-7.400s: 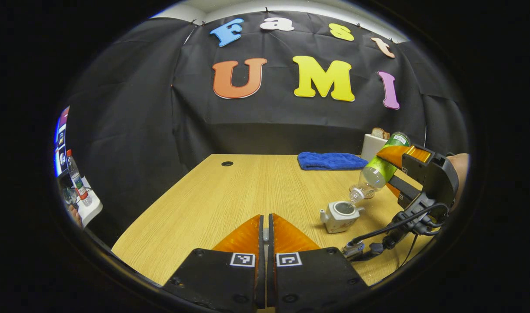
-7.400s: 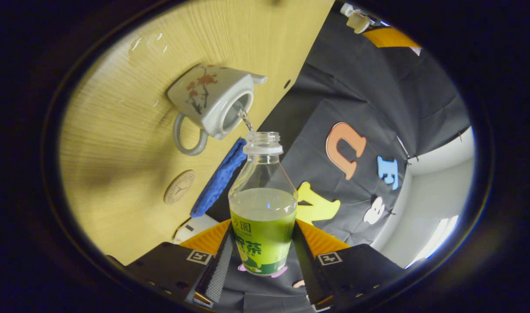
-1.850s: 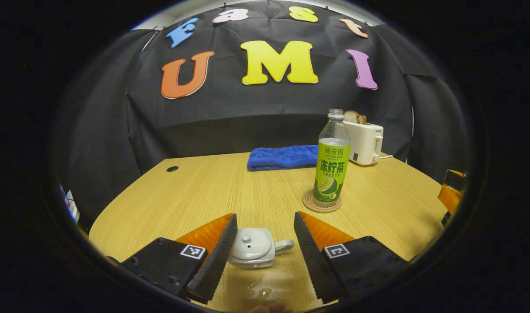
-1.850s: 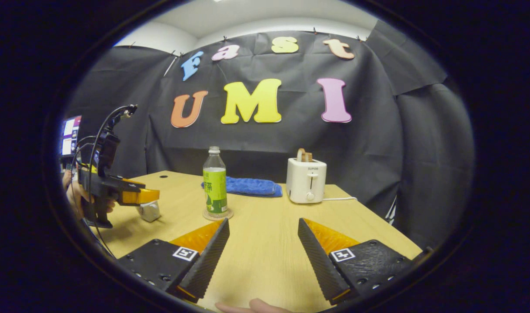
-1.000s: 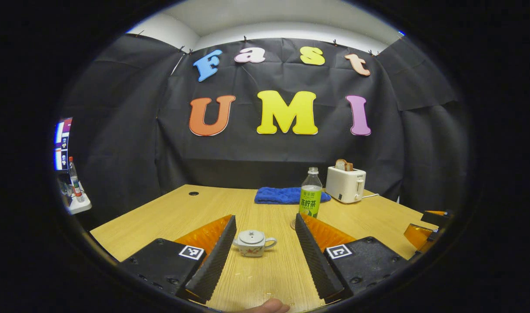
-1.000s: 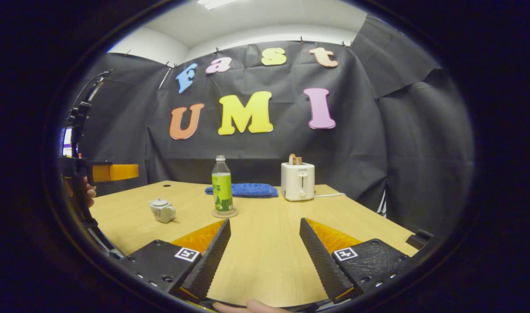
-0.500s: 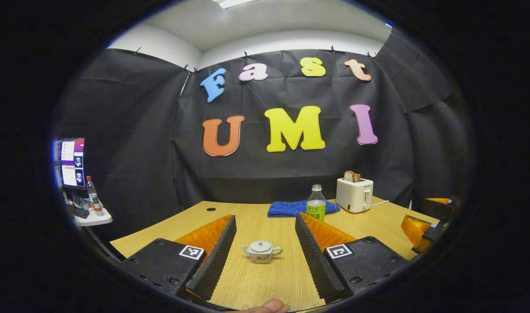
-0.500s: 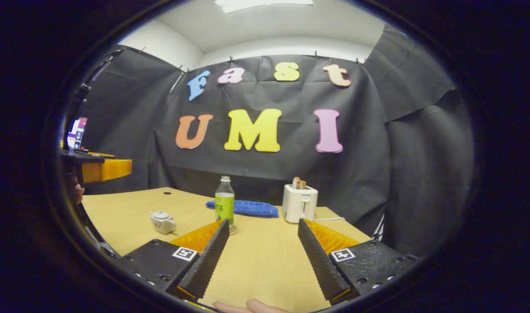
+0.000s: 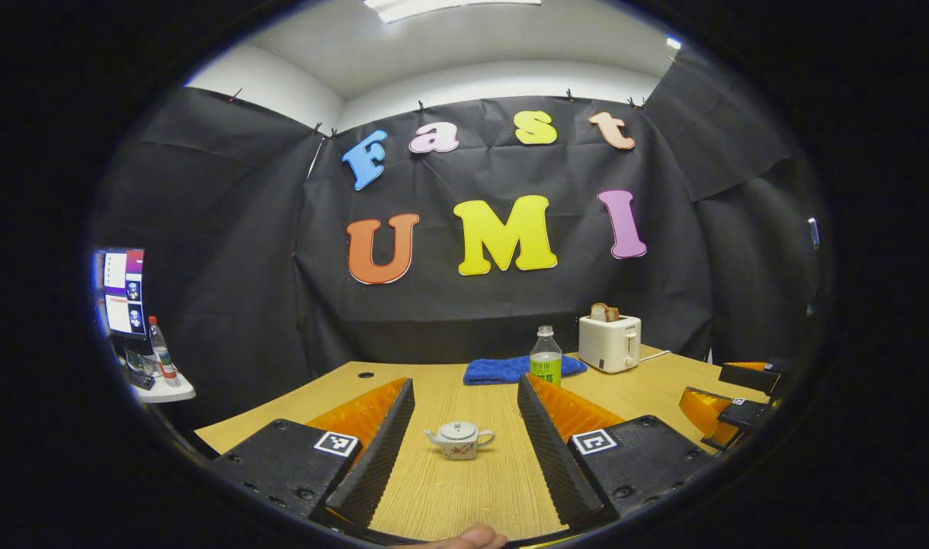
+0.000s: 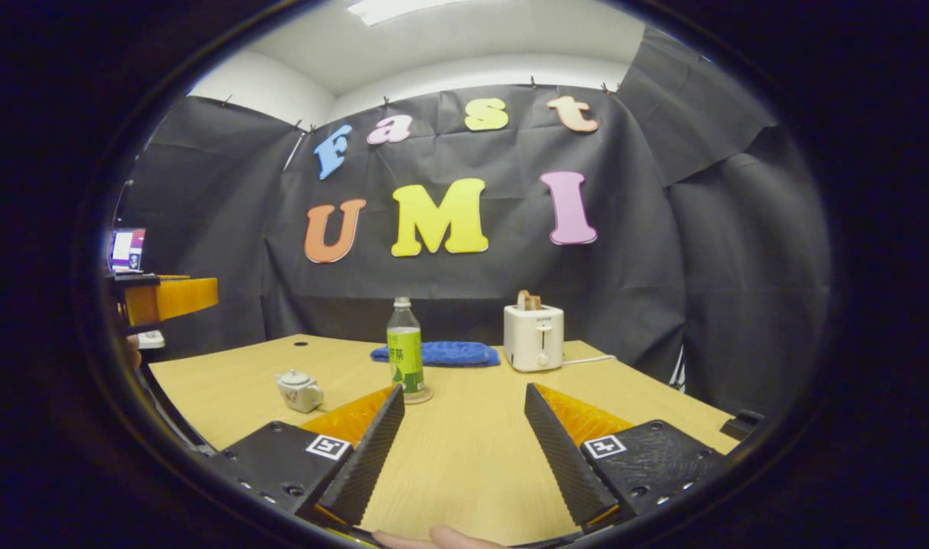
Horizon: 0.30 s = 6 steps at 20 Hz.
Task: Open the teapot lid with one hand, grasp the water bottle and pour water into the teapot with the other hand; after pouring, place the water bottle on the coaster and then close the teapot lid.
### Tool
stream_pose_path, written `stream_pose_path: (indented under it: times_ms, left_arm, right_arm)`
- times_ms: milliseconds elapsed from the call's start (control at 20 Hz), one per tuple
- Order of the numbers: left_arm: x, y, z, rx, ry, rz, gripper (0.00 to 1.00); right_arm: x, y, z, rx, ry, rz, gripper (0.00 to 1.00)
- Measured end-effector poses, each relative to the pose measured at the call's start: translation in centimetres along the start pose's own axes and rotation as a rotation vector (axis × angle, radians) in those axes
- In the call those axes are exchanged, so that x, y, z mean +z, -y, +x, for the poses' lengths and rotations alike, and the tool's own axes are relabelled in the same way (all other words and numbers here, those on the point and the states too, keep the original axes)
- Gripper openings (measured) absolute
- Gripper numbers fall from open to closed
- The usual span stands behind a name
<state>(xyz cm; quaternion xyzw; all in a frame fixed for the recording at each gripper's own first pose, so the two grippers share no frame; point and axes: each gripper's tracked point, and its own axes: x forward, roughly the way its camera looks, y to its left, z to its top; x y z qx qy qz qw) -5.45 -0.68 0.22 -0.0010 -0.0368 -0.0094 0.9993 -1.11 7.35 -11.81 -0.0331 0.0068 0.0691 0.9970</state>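
Observation:
A small white teapot (image 9: 459, 441) with its lid on stands on the wooden table (image 9: 449, 496), apart from and beyond my open left gripper (image 9: 464, 381), which holds nothing. The green-labelled water bottle (image 9: 546, 358) stands upright farther back, its base hidden by one finger. In the right gripper view the bottle (image 10: 405, 351) rests on a round coaster (image 10: 420, 396), with the teapot (image 10: 299, 390) to its left. My right gripper (image 10: 464, 389) is open and holds nothing, well short of both. The left gripper (image 10: 167, 297) shows at the left edge.
A white toaster (image 10: 533, 337) with bread in it and a folded blue cloth (image 10: 441, 353) sit at the table's back. A side shelf (image 9: 159, 390) with a bottle and a screen stands off the table's left. A fingertip (image 10: 449, 537) shows at the bottom edge.
The bottle went from pouring into the open teapot to standing on the coaster, and the lid is back on. Both grippers let go and drew back from the table.

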Motion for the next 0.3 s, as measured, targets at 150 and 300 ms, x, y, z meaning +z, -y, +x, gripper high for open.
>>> stream_pose_path:
  times_ms: [150,300]
  left_arm:
    - [-0.1,-1.5,0.7,0.036,0.006,0.051,0.86]
    - [0.2,-1.1,1.0,0.024,0.024,0.043,0.86]
  right_arm:
    - [-0.1,-0.9,1.0,0.007,0.005,-0.001,0.97]
    - [-0.6,-1.9,2.1,0.013,-0.018,-0.028,0.95]
